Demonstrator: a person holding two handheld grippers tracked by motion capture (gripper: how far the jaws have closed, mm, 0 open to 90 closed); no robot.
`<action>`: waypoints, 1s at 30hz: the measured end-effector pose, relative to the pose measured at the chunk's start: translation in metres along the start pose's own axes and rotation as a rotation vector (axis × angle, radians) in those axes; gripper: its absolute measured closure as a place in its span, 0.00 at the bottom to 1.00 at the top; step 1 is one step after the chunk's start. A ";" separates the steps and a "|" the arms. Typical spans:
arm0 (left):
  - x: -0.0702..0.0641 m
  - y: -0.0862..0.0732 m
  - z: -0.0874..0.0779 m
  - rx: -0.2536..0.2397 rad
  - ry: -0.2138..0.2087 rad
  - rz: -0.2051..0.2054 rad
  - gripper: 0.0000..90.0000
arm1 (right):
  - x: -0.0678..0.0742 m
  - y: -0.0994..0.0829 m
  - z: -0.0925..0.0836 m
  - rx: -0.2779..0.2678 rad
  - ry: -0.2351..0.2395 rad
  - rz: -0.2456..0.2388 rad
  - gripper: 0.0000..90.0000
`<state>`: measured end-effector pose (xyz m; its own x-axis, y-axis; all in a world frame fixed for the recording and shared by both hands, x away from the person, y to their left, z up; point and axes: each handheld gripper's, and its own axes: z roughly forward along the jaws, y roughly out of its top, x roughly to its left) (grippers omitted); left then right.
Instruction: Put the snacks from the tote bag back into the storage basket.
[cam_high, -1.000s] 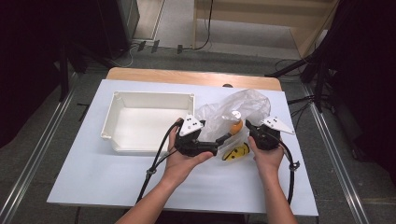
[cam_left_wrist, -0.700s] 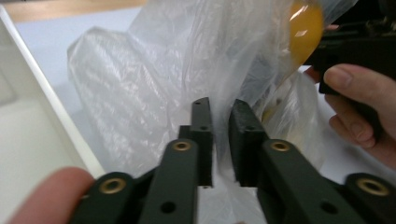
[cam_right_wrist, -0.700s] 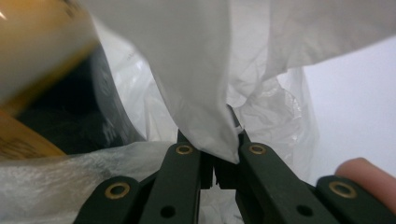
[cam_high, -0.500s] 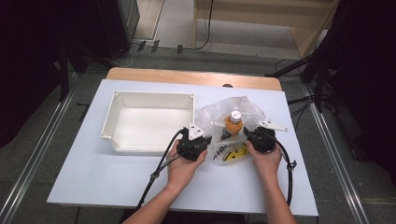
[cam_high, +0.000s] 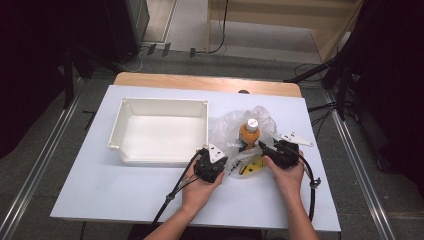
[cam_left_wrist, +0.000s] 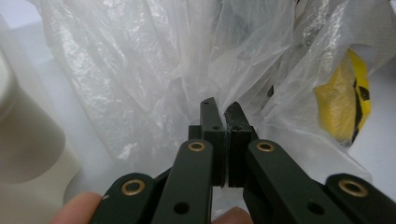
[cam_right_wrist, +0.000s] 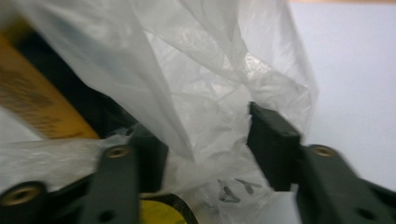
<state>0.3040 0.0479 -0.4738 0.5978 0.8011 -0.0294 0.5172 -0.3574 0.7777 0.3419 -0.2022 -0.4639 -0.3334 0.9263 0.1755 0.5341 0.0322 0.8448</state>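
From above, the clear plastic bag (cam_high: 240, 135) lies on the white table (cam_high: 100, 200), right of the white tray (cam_high: 162, 130), with an orange bottle (cam_high: 249, 131) standing in it. The left gripper (cam_high: 220, 162) and right gripper (cam_high: 261, 148) both sit at the bag. In the left gripper view, the jaws are squeezed tight on the bag's thin plastic. In the right gripper view, the jaws have just been opening, with loose plastic between them.

Empty white tray (cam_high: 121, 131) on a white table (cam_high: 100, 195), wooden edge behind, grey floor around.
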 end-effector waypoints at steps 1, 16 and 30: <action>0.000 0.000 0.001 0.003 0.002 -0.003 1.00 | 0.001 0.002 -0.006 -0.019 -0.001 -0.003 0.42; -0.001 -0.001 0.003 0.018 0.013 -0.012 1.00 | 0.020 0.035 -0.077 -0.247 0.088 -0.092 0.17; 0.000 -0.002 0.002 0.018 0.000 -0.013 1.00 | 0.034 0.059 -0.086 -0.290 0.154 -0.043 0.38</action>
<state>0.3040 0.0476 -0.4768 0.5910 0.8057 -0.0393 0.5358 -0.3556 0.7658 0.2946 -0.2008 -0.3648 -0.4765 0.8579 0.1923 0.2807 -0.0588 0.9580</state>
